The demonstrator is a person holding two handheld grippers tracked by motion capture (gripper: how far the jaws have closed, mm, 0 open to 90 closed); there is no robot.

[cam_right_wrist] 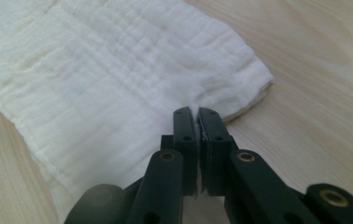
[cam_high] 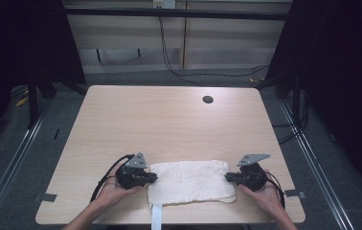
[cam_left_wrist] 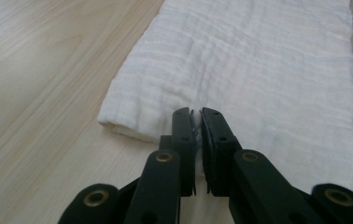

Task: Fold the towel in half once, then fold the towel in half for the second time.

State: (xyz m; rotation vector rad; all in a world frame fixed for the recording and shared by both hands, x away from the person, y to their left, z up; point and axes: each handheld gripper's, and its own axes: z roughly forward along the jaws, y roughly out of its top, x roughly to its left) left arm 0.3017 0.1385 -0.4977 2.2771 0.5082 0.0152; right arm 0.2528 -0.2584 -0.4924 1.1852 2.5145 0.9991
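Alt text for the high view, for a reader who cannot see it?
A person's two hand-held grippers, left gripper and right gripper, pinch opposite short ends of a folded white cloth lying flat near the front edge of a light wooden table. A white strap hangs over the edge.

you see a white cloth [cam_high: 191, 181] with a fine crinkled ribbed weave near the tabletop's [cam_high: 169, 120] front edge; the tabletop is pale wood grain. your left gripper [cam_high: 153, 178] and right gripper [cam_high: 228, 177] are black with brass rivets.

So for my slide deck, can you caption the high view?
Both the left gripper and right gripper pinch opposite ends of a folded white cloth on the wooden table.
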